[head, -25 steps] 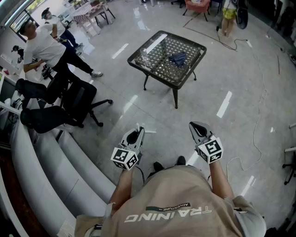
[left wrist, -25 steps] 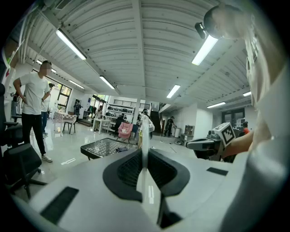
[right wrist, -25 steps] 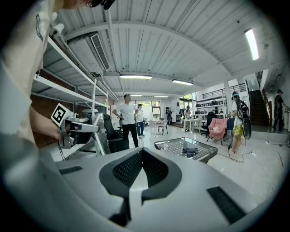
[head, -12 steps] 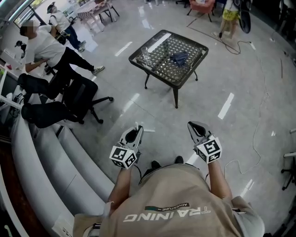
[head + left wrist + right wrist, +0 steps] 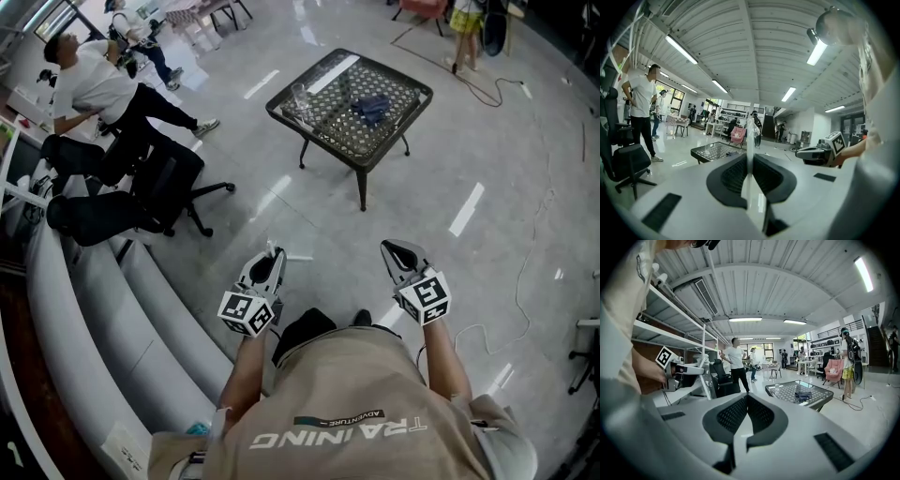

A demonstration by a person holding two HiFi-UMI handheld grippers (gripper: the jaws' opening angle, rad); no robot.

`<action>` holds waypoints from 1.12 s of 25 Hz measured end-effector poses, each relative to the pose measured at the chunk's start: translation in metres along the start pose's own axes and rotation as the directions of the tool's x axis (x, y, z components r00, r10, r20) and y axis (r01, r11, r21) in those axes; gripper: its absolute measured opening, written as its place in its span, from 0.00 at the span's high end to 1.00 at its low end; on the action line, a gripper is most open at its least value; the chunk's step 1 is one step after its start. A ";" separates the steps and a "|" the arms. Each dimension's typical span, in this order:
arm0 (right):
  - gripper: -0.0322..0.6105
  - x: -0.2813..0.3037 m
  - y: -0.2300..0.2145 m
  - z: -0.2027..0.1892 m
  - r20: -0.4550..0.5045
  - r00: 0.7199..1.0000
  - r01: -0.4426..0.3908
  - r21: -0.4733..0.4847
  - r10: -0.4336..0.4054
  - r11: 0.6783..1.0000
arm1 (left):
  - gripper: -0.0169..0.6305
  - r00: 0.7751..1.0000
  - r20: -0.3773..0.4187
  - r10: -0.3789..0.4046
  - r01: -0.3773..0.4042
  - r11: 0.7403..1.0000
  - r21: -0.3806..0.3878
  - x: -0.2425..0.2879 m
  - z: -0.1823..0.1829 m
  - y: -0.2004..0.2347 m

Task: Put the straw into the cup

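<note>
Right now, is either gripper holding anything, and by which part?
The left gripper is shut on the clear straw, pinched partway along its length, with straw showing above and below the pads. The right gripper holds nothing.

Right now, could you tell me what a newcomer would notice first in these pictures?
The left tongs pinch a clear straw, while the right tongs beside them are shut and empty. Ahead stands a dark lattice table bearing a blue cloth.
</note>
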State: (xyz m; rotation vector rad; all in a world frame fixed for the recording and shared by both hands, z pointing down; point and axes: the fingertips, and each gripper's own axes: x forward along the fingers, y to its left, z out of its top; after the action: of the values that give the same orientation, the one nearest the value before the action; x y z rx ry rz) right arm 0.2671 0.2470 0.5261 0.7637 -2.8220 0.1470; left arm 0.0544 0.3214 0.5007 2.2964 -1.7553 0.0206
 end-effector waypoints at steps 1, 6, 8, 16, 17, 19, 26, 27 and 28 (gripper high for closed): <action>0.92 0.004 -0.002 0.001 -0.007 1.000 -0.007 0.000 0.007 1.000 | 0.90 1.000 -0.002 0.004 -0.004 1.000 0.000 0.003 0.001 0.003; 0.92 0.033 -0.011 0.008 -0.023 1.000 -0.021 -0.013 0.021 1.000 | 0.91 1.000 0.013 0.011 -0.011 1.000 -0.012 0.022 0.008 0.032; 0.92 0.050 -0.016 0.010 -0.028 0.999 -0.017 -0.018 0.017 1.000 | 0.91 1.000 0.015 -0.001 0.001 1.000 -0.015 0.032 0.009 0.048; 0.92 0.125 -0.024 0.027 -0.051 0.999 0.003 -0.026 -0.004 1.000 | 0.91 0.996 -0.025 -0.090 0.090 0.996 0.014 0.075 0.013 0.108; 0.92 0.135 -0.025 0.028 -0.056 0.998 0.006 -0.025 -0.008 1.000 | 0.91 0.995 -0.028 -0.096 0.097 0.995 0.014 0.081 0.014 0.116; 0.92 0.152 -0.027 0.031 -0.059 0.998 0.015 -0.026 -0.016 1.000 | 0.91 0.994 -0.031 -0.109 0.109 0.994 0.012 0.091 0.018 0.132; 0.92 0.206 -0.024 0.040 -0.063 0.997 0.045 -0.054 -0.049 0.997 | 0.91 0.989 -0.043 -0.143 0.144 0.989 0.031 0.109 0.031 0.190; 0.92 0.211 -0.024 0.041 -0.063 0.997 0.047 -0.048 -0.050 0.998 | 0.91 0.989 -0.047 -0.143 0.144 0.989 0.029 0.111 0.032 0.197; 0.92 0.216 -0.024 0.044 -0.063 0.997 0.048 -0.045 -0.051 0.998 | 0.91 0.989 -0.048 -0.141 0.143 0.989 0.025 0.113 0.033 0.203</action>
State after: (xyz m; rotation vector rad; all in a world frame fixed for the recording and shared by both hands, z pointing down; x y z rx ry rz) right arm 0.0900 0.1144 0.5345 0.8042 -2.7339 0.0994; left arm -0.1128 0.1580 0.5257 2.4159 -1.5754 0.0724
